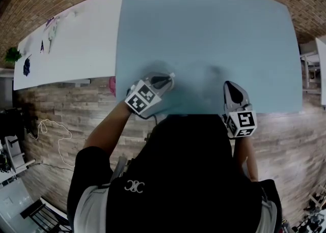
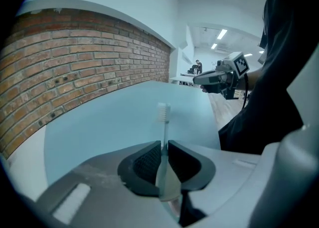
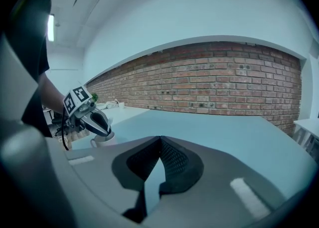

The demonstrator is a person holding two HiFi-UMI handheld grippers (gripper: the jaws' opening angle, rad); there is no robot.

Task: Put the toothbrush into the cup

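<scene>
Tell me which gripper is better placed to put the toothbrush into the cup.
Left. The left gripper grips the pale translucent plastic toothbrush just above the white handled cup; the right gripper is shut, empty, farther off.

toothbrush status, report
Left claw shut on toothbrush, over the cup. Right claw shut, empty, held apart. Not in cup yet. Nothing seen in the way.

Open workroom — brick wall [image 3: 224, 80], ceiling strip lights [image 2: 222, 34], long tables [image 1: 204, 33]
</scene>
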